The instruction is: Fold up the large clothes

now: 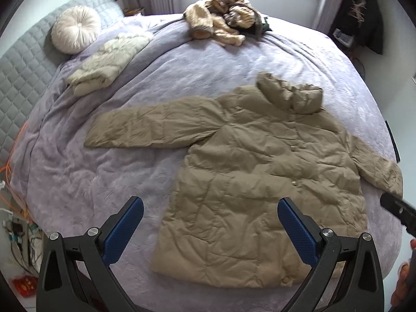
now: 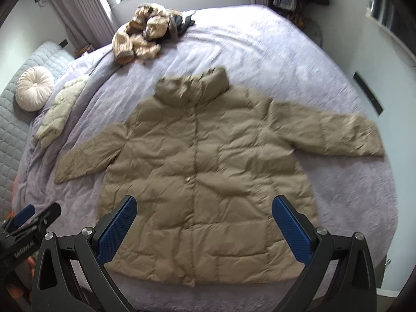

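Observation:
A tan quilted puffer jacket (image 1: 254, 171) (image 2: 208, 171) lies flat, front up, on the lavender bedspread (image 1: 104, 176) (image 2: 299, 59), both sleeves spread out and the hood at the far end. My left gripper (image 1: 210, 208) hovers open above the jacket's lower left hem, blue pads wide apart, nothing held. Over the middle of the hem my right gripper (image 2: 204, 205) hangs open too, empty. In the right wrist view the left gripper (image 2: 31, 218) shows at the lower left edge. The right gripper's black body (image 1: 397, 212) shows at the right edge of the left wrist view.
A heap of beige and dark clothes (image 1: 226, 18) (image 2: 148, 33) sits at the far side of the bed. A folded cream garment (image 1: 109, 62) (image 2: 59, 109) and a round white cushion (image 1: 75, 30) (image 2: 33, 88) lie by the grey quilted headboard (image 1: 23, 62). Cables (image 1: 15, 223) trail on the floor at left.

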The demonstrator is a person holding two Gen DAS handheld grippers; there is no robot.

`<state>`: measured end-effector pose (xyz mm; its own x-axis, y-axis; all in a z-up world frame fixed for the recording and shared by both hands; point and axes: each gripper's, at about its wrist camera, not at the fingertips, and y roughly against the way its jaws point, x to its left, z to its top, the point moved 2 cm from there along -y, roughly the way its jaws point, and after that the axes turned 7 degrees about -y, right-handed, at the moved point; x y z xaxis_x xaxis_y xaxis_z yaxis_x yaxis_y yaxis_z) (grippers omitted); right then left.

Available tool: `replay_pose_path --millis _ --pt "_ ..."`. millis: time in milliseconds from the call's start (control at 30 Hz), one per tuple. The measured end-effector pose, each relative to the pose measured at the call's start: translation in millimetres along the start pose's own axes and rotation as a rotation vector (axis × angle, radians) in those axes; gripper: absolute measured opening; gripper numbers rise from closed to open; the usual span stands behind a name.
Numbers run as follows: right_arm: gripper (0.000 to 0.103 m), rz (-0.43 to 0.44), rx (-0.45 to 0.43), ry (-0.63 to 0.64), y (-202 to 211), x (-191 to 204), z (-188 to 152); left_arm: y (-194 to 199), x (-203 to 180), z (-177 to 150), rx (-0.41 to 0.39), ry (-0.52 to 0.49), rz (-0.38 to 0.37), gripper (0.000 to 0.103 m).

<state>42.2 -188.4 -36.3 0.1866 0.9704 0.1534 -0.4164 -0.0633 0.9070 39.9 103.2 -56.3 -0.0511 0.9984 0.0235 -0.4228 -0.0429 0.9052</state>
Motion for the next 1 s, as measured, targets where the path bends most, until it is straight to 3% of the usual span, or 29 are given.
replay_pose_path --millis 133,367,600,867,967,1000 --pt "0.103 0.037 0.094 -0.021 -30 15 -1 -26 34 2 0.030 0.041 0.039 0.103" --pt "0.103 0.136 0.199 -0.022 -83 58 -7 -98 100 -1 0.117 0.131 -0.024 0.103" --pt "0.103 0.151 0.241 0.042 -139 111 -13 -176 168 1 0.099 0.311 -0.088 0.103" --pt "0.103 0.149 0.290 0.086 -212 146 -3 -268 245 22 0.011 0.511 -0.181 0.103" --pt "0.091 0.181 0.264 0.099 -228 160 5 -299 261 26 0.016 0.571 -0.219 0.103" --pt "0.074 0.202 0.258 0.106 -233 165 8 -308 265 27 0.012 0.585 -0.223 0.103"
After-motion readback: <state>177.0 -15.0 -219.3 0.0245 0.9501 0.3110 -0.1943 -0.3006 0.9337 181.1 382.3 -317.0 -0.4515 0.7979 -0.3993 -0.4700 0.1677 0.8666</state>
